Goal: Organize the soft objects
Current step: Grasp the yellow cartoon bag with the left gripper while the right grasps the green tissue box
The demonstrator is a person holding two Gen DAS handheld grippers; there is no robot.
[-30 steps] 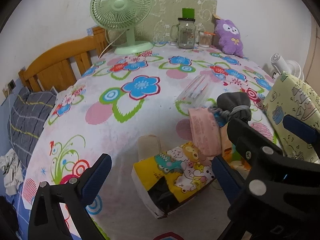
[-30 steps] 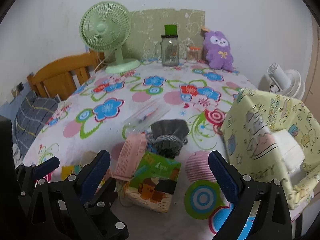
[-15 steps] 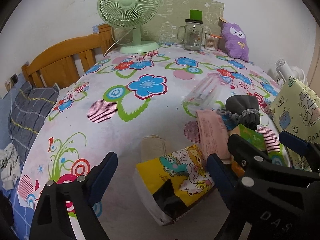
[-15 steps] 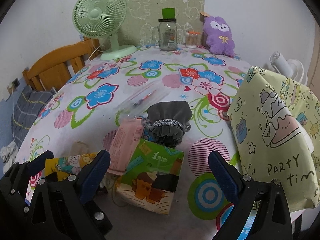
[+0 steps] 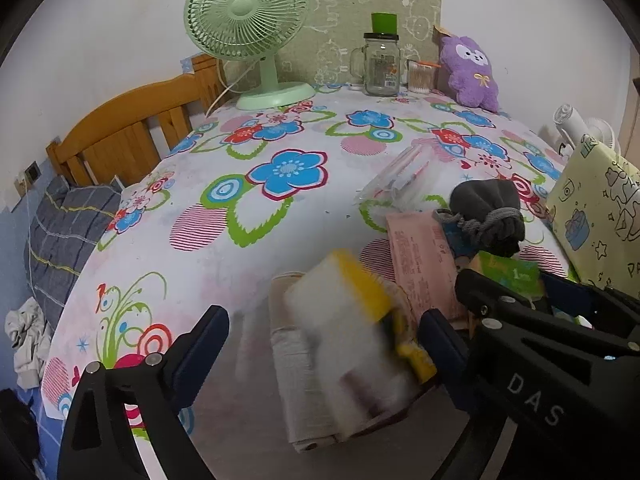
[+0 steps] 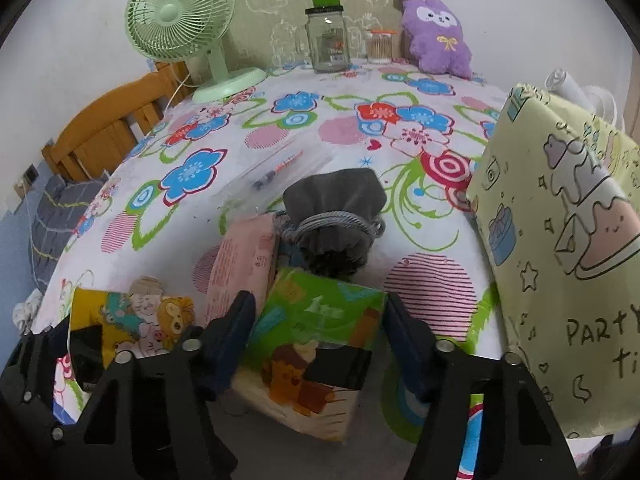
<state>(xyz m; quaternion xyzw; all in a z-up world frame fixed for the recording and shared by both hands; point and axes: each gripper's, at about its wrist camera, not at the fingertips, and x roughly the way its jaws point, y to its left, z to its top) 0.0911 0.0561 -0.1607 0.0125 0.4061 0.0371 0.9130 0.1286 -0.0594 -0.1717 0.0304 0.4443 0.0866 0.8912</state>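
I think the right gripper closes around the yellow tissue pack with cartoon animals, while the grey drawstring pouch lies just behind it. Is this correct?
Not quite. In the right wrist view, the right gripper has just been closing around the green tissue pack, not the yellow tissue pack, which lies further left. The grey drawstring pouch does lie just behind the green one.

— What covers the table [image 6: 340, 92]?
— A smooth printed cloth with a faint sheen. The tissue packs [image 6: 312, 344] wear glossy plastic wrap; the grey pouch [image 6: 336, 208] is matt, soft fabric with a cord.
— And at the back?
— A fuzzy purple plush toy [image 6: 438, 38], a clear glass jar [image 6: 326, 42], a smooth plastic fan [image 6: 180, 16]. The bed frame [image 5: 132, 132] is varnished wood; the gift bag [image 6: 560, 208] is matt paper.
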